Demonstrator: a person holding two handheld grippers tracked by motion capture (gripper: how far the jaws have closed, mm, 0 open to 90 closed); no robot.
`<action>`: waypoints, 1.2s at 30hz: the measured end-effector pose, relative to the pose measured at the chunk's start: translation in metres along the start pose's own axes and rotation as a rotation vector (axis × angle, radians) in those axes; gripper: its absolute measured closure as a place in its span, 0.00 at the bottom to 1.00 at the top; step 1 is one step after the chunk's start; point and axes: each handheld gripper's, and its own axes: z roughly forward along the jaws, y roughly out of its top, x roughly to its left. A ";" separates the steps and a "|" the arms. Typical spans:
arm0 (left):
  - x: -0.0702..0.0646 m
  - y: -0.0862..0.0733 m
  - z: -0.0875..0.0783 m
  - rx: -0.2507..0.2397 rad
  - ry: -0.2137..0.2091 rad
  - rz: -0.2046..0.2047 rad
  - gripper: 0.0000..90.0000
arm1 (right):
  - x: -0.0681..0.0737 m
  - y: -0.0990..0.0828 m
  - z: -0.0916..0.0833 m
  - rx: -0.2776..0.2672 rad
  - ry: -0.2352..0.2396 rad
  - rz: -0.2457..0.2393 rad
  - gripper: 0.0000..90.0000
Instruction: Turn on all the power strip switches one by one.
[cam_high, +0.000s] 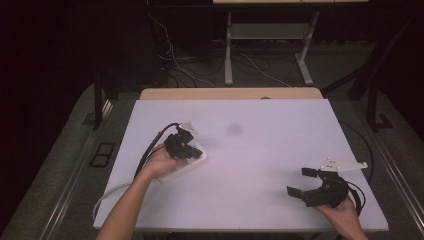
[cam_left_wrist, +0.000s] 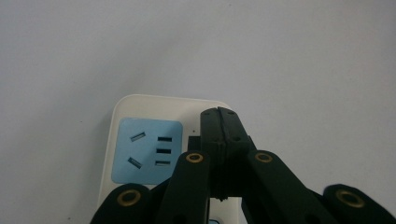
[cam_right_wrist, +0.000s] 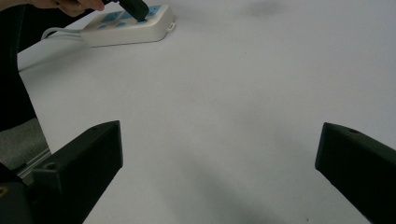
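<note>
The left tool has its jaws pressed together with nothing between them, and its tip sits right over the power strip, just beside the blue socket panel at the strip's end. From the high view, this left tool comes down onto the strip from above, the hand resting on the strip's near part. The strip's long axis runs slantwise across the surface, its cord trailing off toward the near left edge. The right tool has its jaws spread wide and empty, well apart at the near right corner, pointing across toward the strip. By my reading, the left hand is far nearer, so any press on the strip falls to it, straight down.
</note>
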 end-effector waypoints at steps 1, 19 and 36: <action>0.000 0.000 0.001 -0.002 -0.003 -0.005 0.99 | 0.000 0.000 0.000 0.000 0.000 -0.001 0.01; 0.001 0.000 0.004 0.001 -0.006 -0.038 1.00 | 0.000 0.000 -0.001 0.001 -0.001 0.000 0.01; 0.010 -0.002 -0.003 -0.014 0.013 -0.068 0.99 | -0.002 0.000 -0.001 -0.003 -0.001 0.005 0.01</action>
